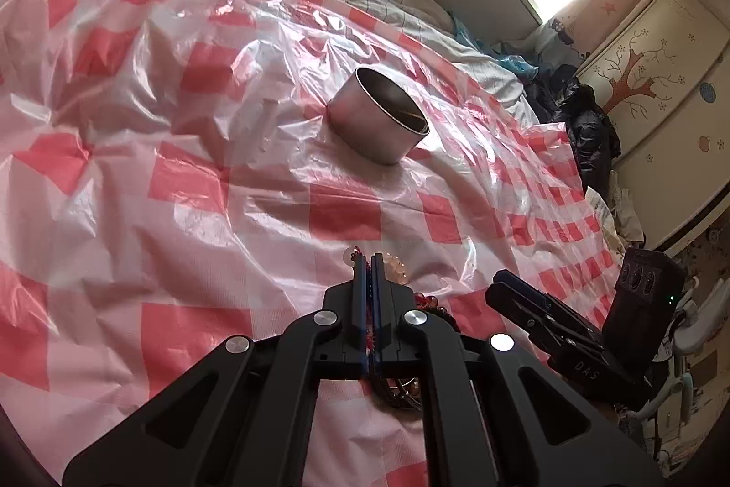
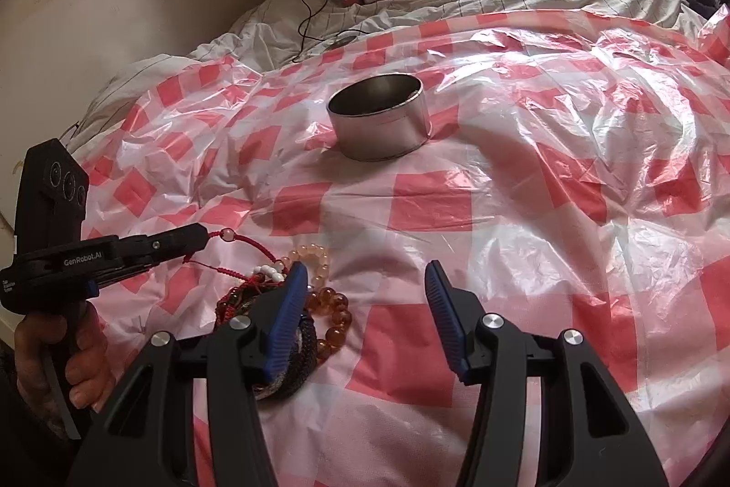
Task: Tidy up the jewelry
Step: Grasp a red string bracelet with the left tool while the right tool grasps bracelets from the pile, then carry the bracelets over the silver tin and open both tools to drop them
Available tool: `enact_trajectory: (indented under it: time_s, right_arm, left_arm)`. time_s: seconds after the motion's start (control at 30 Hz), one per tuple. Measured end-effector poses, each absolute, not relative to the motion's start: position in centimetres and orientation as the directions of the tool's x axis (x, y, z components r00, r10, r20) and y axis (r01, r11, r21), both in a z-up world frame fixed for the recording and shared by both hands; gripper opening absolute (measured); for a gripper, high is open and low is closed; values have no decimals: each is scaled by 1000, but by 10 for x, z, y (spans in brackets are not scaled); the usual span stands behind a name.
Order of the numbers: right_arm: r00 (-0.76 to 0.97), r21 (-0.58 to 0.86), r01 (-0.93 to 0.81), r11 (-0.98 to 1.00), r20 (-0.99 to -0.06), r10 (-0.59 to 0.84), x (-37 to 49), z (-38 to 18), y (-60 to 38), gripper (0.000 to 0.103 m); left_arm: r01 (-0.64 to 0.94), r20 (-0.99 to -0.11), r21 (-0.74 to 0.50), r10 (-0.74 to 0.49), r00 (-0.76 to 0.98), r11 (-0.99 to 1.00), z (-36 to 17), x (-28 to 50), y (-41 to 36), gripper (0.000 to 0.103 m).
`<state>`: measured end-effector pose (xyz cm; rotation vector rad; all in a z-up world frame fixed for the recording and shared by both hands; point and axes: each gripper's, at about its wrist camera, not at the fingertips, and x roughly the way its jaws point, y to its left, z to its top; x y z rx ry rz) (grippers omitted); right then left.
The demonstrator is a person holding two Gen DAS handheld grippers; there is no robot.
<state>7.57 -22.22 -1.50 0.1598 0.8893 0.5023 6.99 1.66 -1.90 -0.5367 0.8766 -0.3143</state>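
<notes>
A round metal tin (image 1: 378,116) stands open on the red-and-white checked plastic sheet (image 1: 182,176); it also shows in the right wrist view (image 2: 379,117). A pile of bracelets (image 2: 292,295) lies near the front: amber beads, pale beads, dark woven bands. My left gripper (image 1: 370,257) is shut on a red cord bracelet (image 2: 242,243), which it holds by the end with a clear bead; in the right wrist view this gripper (image 2: 205,233) comes in from the left. My right gripper (image 2: 365,281) is open and empty, just right of the pile.
The sheet covers a bed with white bedding (image 2: 502,3) behind. A black cable (image 2: 305,7) and a small round device lie at the back. A wardrobe (image 1: 657,76) and dark clothes (image 1: 588,122) stand to the right of the bed.
</notes>
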Motion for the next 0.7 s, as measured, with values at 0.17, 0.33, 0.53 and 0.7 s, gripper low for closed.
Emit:
enact_trajectory:
  time_s: [0.17,0.33,0.53,0.7]
  right_arm:
    - [508,301,-501,811,-656,558,57,-3,-198,53]
    - [421,295,-592,750,-681,600,43,-10,-169,46]
    - [356,366,-569,737,-698,621,42,-26,-148,25]
    - [362,380,-532,757,-706,609,46,-34,-147,8]
  left_arm:
    - [131,-463,-610,-486,742,781,14,54,31,1]
    - [102,-440,-628,-460,771,771,19,52,42,2]
    - [119,-435,-630,-476,765,767,20,51,40,2]
    - [123,-432,-633,-481,763,764,19,50,39,2]
